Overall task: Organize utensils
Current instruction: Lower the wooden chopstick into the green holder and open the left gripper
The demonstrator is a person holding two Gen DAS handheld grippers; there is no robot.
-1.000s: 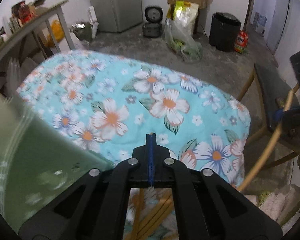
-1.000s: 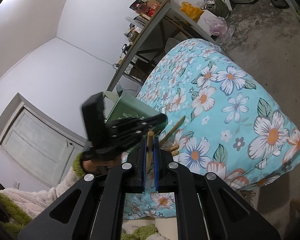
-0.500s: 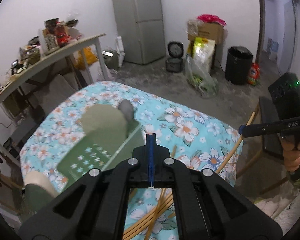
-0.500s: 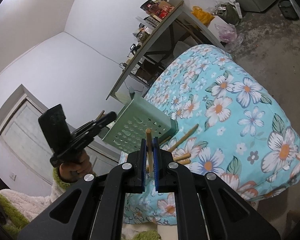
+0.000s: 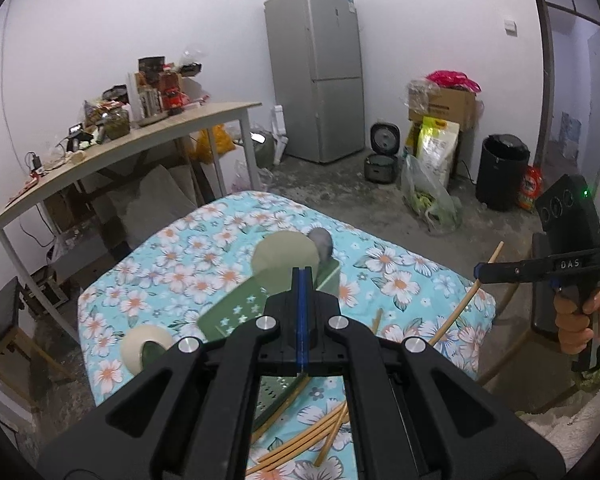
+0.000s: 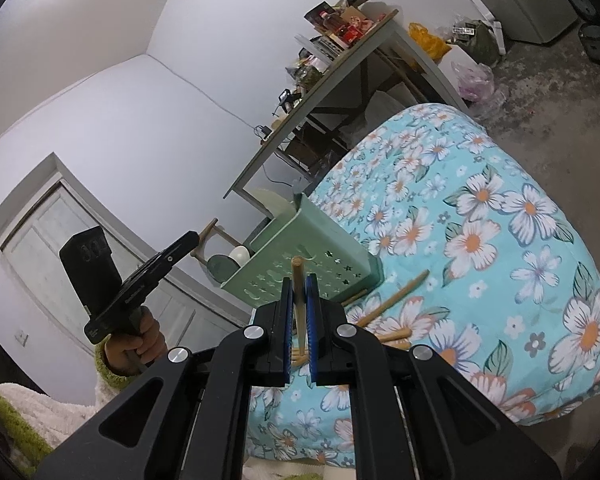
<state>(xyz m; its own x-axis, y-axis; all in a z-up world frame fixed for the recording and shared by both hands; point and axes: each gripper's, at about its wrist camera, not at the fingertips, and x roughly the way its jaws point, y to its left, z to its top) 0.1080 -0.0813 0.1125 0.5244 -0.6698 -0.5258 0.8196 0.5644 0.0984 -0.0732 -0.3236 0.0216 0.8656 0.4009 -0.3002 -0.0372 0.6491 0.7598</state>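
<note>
A green perforated basket (image 5: 236, 312) (image 6: 300, 256) stands on the floral-clothed table (image 5: 204, 256) (image 6: 480, 240). Several wooden chopsticks (image 5: 300, 440) (image 6: 392, 292) lie on the cloth by the basket. My left gripper (image 5: 301, 312) is shut and empty, raised above the basket; it also shows at the left of the right wrist view (image 6: 148, 280). My right gripper (image 6: 299, 312) is shut on one wooden chopstick (image 6: 298, 296), held in the air right of the table; it also shows in the left wrist view (image 5: 478, 270), with that chopstick (image 5: 464, 300) slanting down.
A tape roll (image 5: 146, 346) lies left of the basket, and a round green lid and grey object (image 5: 320, 240) are at its far end. A wooden desk (image 5: 120, 148) with clutter stands behind the table. A fridge (image 5: 316, 72), a bin (image 5: 502, 172) and bags stand along the far wall.
My left gripper has risen and pulled back from close to the basket, so the whole table now shows. My right gripper has kept hold of the chopstick and drifted slightly.
</note>
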